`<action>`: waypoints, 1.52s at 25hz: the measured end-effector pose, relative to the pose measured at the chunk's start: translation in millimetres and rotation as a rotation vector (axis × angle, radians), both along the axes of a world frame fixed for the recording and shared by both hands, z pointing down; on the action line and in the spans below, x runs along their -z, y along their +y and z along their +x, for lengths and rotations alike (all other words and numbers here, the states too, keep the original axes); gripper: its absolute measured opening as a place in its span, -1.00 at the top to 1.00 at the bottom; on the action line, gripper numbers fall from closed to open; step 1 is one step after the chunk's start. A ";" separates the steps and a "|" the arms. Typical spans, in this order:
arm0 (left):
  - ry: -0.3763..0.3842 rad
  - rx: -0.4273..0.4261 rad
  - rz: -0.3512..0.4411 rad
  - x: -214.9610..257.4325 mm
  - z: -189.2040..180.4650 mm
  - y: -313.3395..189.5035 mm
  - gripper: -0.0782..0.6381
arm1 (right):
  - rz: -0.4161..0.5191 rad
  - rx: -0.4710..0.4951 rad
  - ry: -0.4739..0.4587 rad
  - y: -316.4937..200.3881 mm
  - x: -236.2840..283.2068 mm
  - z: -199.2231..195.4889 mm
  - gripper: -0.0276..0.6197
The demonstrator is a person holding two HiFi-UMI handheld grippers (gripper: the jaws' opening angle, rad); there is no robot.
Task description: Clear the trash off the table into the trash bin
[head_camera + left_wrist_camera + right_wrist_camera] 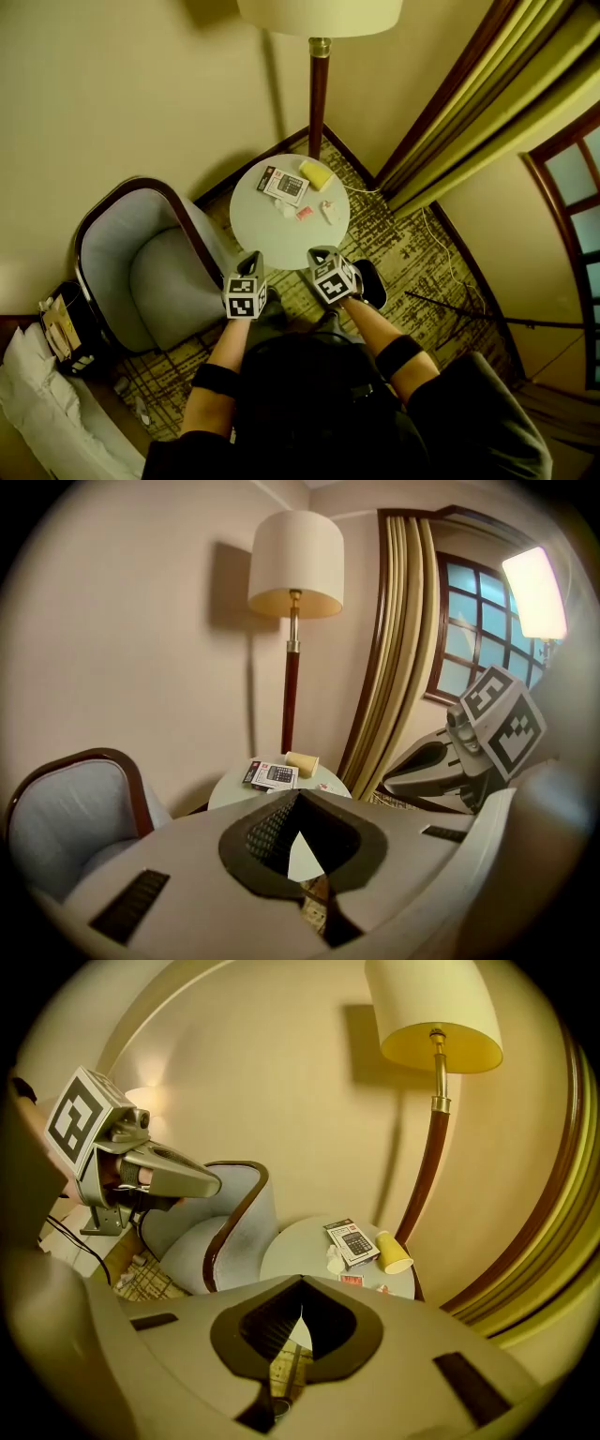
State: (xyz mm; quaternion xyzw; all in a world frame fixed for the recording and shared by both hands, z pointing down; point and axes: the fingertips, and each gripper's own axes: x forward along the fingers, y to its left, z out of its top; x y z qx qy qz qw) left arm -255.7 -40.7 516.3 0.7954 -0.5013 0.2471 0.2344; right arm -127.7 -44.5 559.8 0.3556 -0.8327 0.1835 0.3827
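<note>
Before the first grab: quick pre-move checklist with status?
1. Trash in view: ok. Yellow cup on its side, red wrapper and white scraps lie on the round table.
2. Left gripper empty: ok.
3. Right gripper empty: ok.
4. Jaws open for a grab: not ok, both shut.
5. Grippers over the trash: not ok, both hang at the table's near edge, trash beyond.
6. Trash bin located: cannot tell.

A small round white table (pixel 251 221) at upper centre of the head view bears a calculator box (pixel 284 185), a tipped yellow paper cup (pixel 316 173), a red wrapper (pixel 304 214) and a crumpled white scrap (pixel 330 212)
</note>
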 end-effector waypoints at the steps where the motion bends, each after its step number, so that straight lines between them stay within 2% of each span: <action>1: -0.010 0.006 0.008 -4.4 -4.2 -1.5 0.78 | -0.003 -0.003 0.001 -0.1 -1.4 0.1 0.91; 5: -0.030 0.005 0.017 -10.3 -9.3 -6.9 0.78 | -0.014 -0.013 0.004 -1.8 -6.5 0.8 0.91; 11: -0.029 -0.025 0.004 -10.6 2.9 -13.7 0.78 | -0.035 -0.042 0.017 -8.5 -18.4 8.6 0.88; 12: -0.027 -0.029 -0.001 -12.8 4.7 -14.7 0.78 | -0.032 -0.050 0.026 -11.4 -21.3 11.5 0.81; 16: -0.007 -0.035 -0.023 -23.2 12.3 -21.3 0.78 | -0.014 -0.079 0.090 -28.3 -38.5 27.8 0.79; 21: 0.016 -0.054 -0.054 -38.7 24.3 -36.3 0.78 | -0.049 -0.113 0.147 -53.3 -69.7 51.0 0.49; 24: 0.012 -0.085 -0.061 -50.0 35.5 -47.6 0.78 | -0.065 -0.135 0.181 -68.7 -91.9 67.1 0.22; 29: -0.005 -0.151 -0.059 -70.5 57.6 -70.4 0.78 | -0.085 -0.159 0.215 -96.9 -126.2 82.3 0.21; 31: -0.002 -0.170 -0.066 -77.7 70.2 -78.7 0.78 | -0.101 -0.159 0.223 -103.7 -144.5 86.0 0.06; 38: 0.002 -0.232 -0.099 -110.5 106.7 -98.6 0.78 | -0.149 -0.139 0.253 -118.5 -215.1 96.3 0.05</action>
